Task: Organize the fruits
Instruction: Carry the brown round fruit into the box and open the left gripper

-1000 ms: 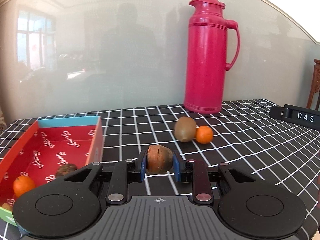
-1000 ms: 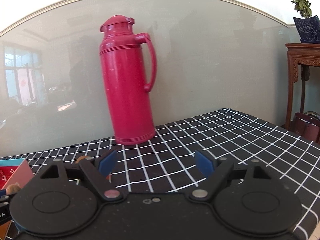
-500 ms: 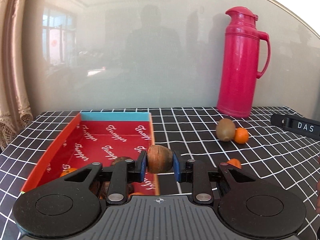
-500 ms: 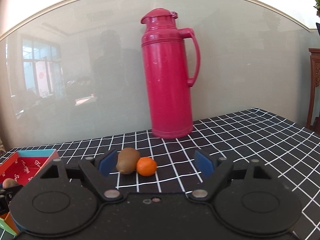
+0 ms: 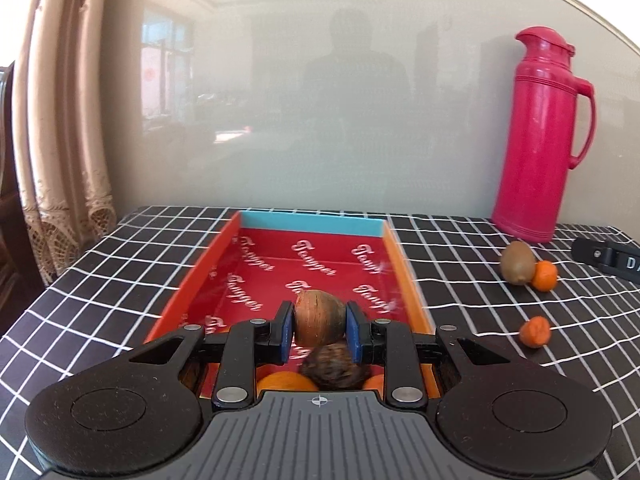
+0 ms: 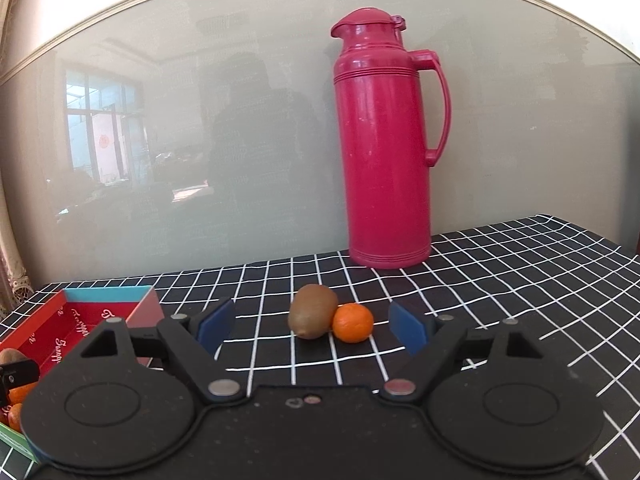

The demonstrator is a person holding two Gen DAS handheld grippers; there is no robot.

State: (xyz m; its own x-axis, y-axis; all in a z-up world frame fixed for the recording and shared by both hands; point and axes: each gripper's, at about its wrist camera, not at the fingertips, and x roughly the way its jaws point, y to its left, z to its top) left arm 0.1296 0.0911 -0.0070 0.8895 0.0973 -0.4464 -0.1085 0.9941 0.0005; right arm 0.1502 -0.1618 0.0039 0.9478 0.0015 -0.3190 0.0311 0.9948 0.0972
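Note:
My left gripper is shut on a brown round fruit and holds it above the near end of the red box. Under it in the box lie a dark wrinkled fruit and oranges. On the cloth to the right lie a kiwi touching a small orange, and another orange piece. My right gripper is open and empty, with the kiwi and orange just beyond its fingertips. The box shows at its left.
A tall pink thermos stands at the back right against the glass wall; it also shows in the right wrist view. A black device lies at the far right. A curtain hangs at the left. The table has a black checked cloth.
My left gripper has carried the brown fruit leftward, from the cloth to over the red box. My right gripper has swung left, bringing the kiwi and orange between its open fingers.

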